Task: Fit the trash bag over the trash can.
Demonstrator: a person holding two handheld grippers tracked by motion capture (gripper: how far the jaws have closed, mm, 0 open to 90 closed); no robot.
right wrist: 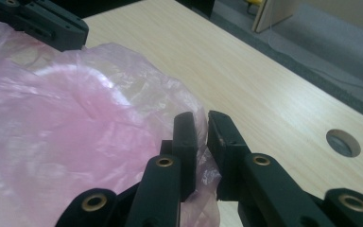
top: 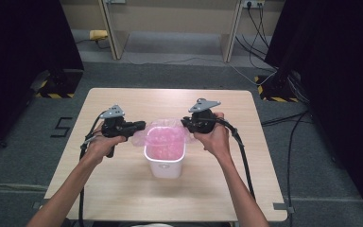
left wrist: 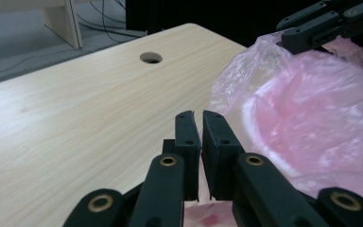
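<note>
A small white bin (top: 164,166) stands mid-table, lined with a thin pink plastic bag (top: 164,139) whose rim spills over its top. My left gripper (top: 141,126) is at the bag's left edge and my right gripper (top: 185,123) at its right edge. In the left gripper view the jaws (left wrist: 198,116) stand almost together with pink film (left wrist: 312,118) caught low between them; the other gripper (left wrist: 321,23) shows beyond the bag. In the right gripper view the jaws (right wrist: 200,117) pinch a fold of the bag (right wrist: 66,123), with the left gripper (right wrist: 42,26) across it.
The light wooden table (top: 123,189) has a round cable hole (left wrist: 151,57) near its far edge, also seen as the hole (right wrist: 342,143) in the right gripper view. Black curtains flank both sides. Cables (top: 264,28) run over the grey floor behind.
</note>
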